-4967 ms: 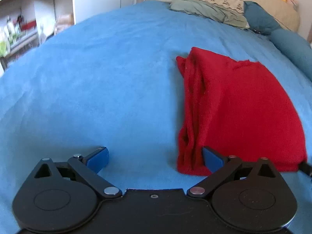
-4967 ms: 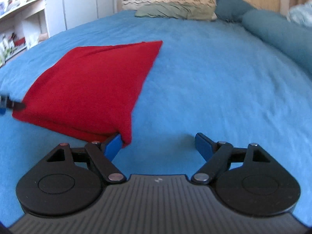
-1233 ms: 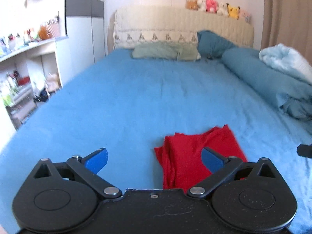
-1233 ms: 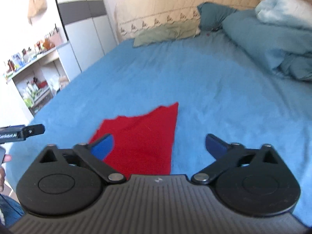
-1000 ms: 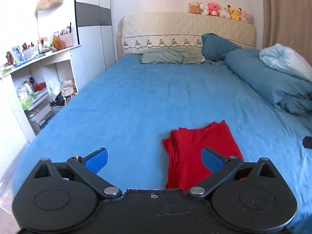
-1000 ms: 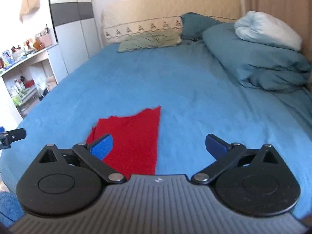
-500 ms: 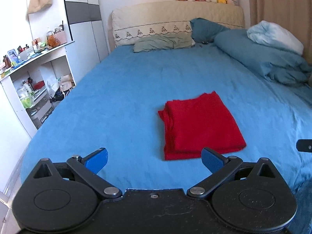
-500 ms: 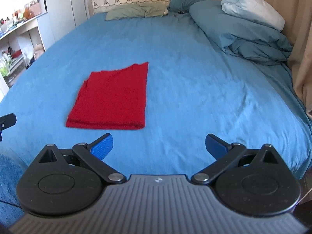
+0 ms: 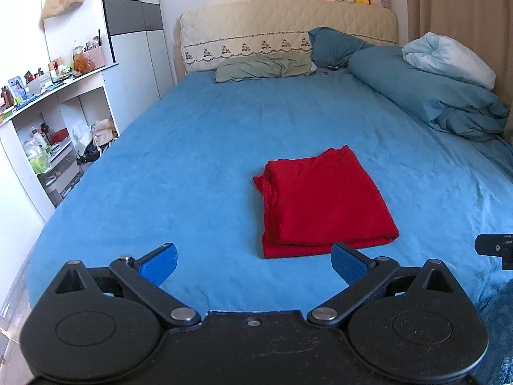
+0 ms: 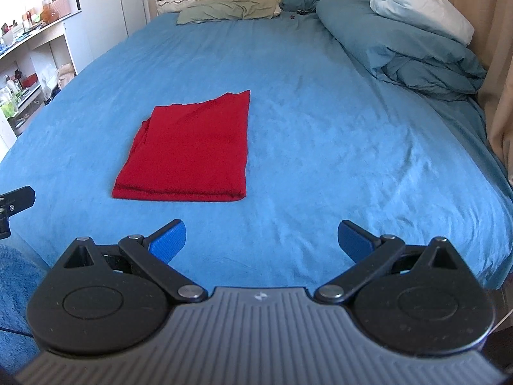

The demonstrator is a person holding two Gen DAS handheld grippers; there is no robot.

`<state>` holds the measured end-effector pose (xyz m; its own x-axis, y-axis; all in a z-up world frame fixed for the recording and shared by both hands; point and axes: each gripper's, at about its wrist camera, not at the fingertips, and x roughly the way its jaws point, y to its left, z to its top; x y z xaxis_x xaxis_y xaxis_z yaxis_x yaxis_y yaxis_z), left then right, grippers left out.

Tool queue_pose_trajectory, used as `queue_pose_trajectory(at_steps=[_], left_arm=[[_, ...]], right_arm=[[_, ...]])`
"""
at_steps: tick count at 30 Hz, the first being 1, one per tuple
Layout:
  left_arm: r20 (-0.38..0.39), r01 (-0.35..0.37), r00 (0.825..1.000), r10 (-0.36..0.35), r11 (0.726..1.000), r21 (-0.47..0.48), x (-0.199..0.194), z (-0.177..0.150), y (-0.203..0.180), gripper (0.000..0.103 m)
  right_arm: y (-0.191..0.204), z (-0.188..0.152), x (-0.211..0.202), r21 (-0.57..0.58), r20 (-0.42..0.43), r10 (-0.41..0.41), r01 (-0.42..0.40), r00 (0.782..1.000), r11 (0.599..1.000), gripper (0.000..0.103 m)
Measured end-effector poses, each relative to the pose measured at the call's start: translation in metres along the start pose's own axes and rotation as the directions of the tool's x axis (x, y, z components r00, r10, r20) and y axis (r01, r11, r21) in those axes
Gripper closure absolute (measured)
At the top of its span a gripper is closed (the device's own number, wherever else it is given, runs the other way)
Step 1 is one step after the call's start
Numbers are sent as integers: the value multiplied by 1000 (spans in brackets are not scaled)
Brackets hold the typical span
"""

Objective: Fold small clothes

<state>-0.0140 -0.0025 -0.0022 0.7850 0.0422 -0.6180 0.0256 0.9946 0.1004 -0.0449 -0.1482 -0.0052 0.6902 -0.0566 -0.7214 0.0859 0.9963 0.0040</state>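
Both grippers, left gripper (image 9: 253, 261) and right gripper (image 10: 261, 237), are hanging spread and empty near the folded red cloth (image 10: 189, 150) lying on the bed (image 10: 320, 128), so the fold looks finished and nothing more seems called for.

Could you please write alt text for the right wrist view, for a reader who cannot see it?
A folded red knit garment lies flat on a blue bedsheet, ahead and left of the open, empty right gripper. A rolled teal duvet lies along the bed's right side.

You're working in bright, even daylight, with washed-out glare on the wall (image 9: 22, 73) at nine o'clock. Fisheye bending curves the edges, corners go black, yet focus stays sharp.
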Motion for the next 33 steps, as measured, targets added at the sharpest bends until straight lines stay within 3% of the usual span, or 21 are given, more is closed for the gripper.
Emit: queue_pose_trajectory(at_steps=[33], left_arm=[[3,-15,1000,15,1000,0,3,-1,-4,0]], right_arm=[[2,2,5,2,-8,8,-8,1000,1000,0]])
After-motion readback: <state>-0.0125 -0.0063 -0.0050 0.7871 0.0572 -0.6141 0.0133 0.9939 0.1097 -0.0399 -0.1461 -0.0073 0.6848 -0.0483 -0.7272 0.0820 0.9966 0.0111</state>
